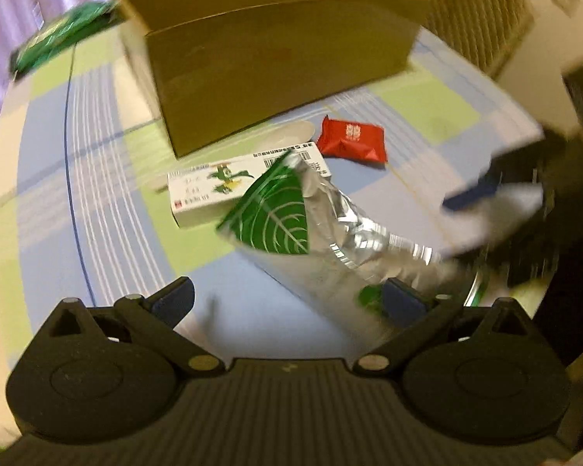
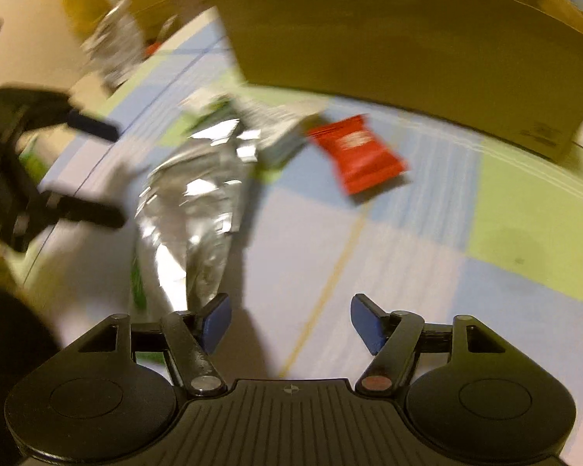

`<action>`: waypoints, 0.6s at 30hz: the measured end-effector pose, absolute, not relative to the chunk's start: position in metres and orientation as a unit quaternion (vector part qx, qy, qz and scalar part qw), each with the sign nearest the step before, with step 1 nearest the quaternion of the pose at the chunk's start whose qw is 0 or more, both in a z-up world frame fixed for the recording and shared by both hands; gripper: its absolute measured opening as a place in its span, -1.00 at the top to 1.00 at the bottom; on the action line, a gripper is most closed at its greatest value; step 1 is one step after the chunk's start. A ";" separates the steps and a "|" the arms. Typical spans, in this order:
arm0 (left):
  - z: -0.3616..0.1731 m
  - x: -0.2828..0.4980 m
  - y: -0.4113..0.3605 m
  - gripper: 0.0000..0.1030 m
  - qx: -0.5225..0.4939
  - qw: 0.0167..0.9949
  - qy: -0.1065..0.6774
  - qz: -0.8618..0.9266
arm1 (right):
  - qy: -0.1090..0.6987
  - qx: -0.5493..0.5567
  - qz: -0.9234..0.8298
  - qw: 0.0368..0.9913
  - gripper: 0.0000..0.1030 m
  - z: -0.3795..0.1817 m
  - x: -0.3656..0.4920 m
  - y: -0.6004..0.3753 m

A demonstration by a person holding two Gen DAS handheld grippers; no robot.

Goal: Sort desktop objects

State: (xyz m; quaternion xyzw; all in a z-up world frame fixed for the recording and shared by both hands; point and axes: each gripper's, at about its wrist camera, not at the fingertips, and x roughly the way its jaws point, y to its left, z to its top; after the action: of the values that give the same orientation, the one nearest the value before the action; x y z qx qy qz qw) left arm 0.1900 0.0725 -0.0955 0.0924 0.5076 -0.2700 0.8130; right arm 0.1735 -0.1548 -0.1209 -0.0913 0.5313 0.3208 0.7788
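Lying mid-counter, the foil bag (image 1: 330, 225) is overlapped onto the white box (image 1: 229, 186), with the red sachet (image 1: 351, 141) beside it, all grouped before the carton (image 1: 276, 58), presumably for sorting into it. The left gripper (image 1: 287, 299) and right gripper (image 2: 289, 320) are held low, jaws spread wide, nothing gripped.

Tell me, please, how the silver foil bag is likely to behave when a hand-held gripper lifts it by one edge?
The foil bag looks creased and crumpled, so it would probably flop and bend rather than stay stiff. Its shiny surface may be slippery between the pads. It lies rather flat, so it is likely light and may slide when pushed.
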 end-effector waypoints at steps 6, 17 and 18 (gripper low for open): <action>-0.089 0.183 0.062 -0.97 0.023 0.819 0.524 -0.234 | 0.525 -0.099 0.319 0.783 -0.34 -0.119 0.164 -0.158; -0.112 0.201 0.004 -0.97 0.064 0.807 0.564 -0.164 | 0.513 -0.047 0.240 0.823 -0.60 -0.108 0.186 -0.203; -0.115 0.201 0.001 -0.96 0.072 0.806 0.565 -0.161 | 0.513 -0.044 0.239 0.823 -0.61 -0.108 0.187 -0.205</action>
State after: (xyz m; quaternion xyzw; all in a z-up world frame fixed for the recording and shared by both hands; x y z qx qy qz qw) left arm 0.2014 0.0011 -0.1146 0.0719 0.5649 -0.1610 0.8061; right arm 0.1866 -0.2050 -0.1084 -0.0443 0.5129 0.2391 0.8233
